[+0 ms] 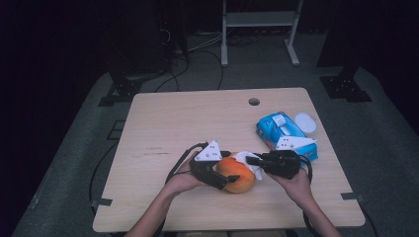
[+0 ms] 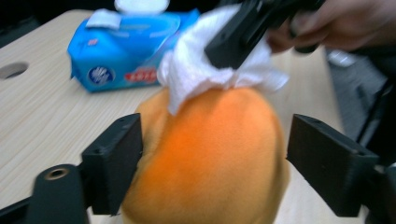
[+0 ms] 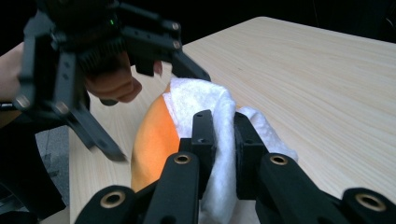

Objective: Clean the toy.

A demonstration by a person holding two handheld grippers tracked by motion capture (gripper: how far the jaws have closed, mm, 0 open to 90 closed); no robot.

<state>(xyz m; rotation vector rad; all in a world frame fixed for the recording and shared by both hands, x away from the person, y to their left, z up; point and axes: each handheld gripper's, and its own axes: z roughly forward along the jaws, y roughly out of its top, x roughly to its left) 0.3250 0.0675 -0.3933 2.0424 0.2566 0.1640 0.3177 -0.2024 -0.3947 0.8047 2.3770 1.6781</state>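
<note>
An orange soft round object lies on the wooden table near its front edge. My left gripper straddles it from the left; in the left gripper view the orange object sits between the jaws, and the right jaw stands off it, so the gripper is open. A white wipe is draped on top of the orange object. My right gripper comes in from the right and is shut on that wipe, pinching it between its jaws against the orange surface.
A blue pack of wipes lies at the right of the table, its white lid flipped open behind it. A round cable hole is near the far edge. Beyond the table stands a white metal frame.
</note>
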